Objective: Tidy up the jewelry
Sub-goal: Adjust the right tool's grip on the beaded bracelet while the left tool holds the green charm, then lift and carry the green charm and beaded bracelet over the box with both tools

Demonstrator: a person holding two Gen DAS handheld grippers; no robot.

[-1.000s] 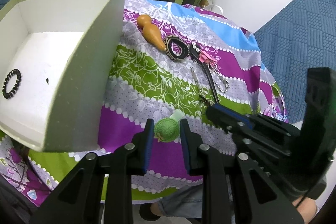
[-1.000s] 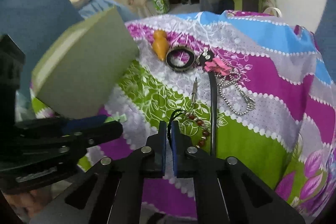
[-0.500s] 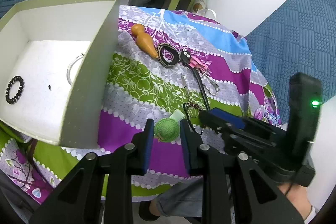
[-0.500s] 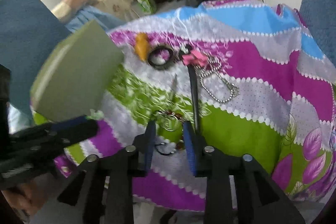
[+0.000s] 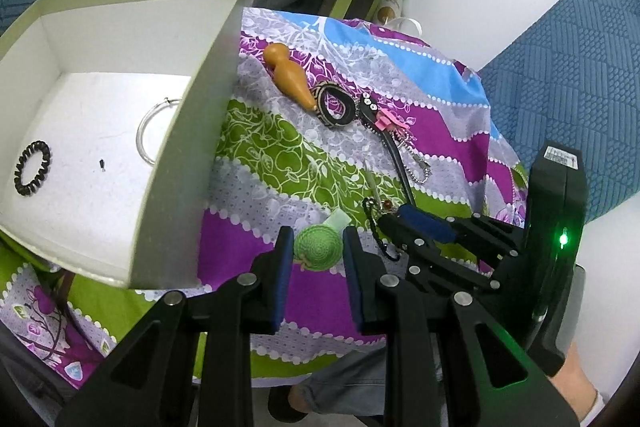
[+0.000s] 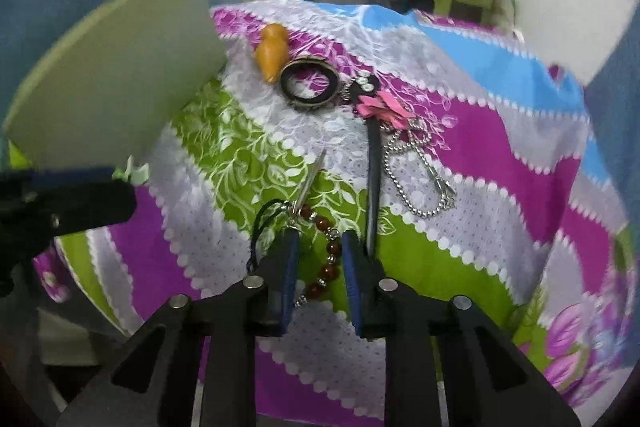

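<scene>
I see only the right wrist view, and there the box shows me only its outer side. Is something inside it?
Observer: Yes, a black bead bracelet lies on the floor of the box.
Operator: Nothing more?
Observer: Also a silver bangle, partly hidden behind the box wall.
Operator: And what does the left gripper hold?
Observer: The left gripper grips a green disc.
</scene>
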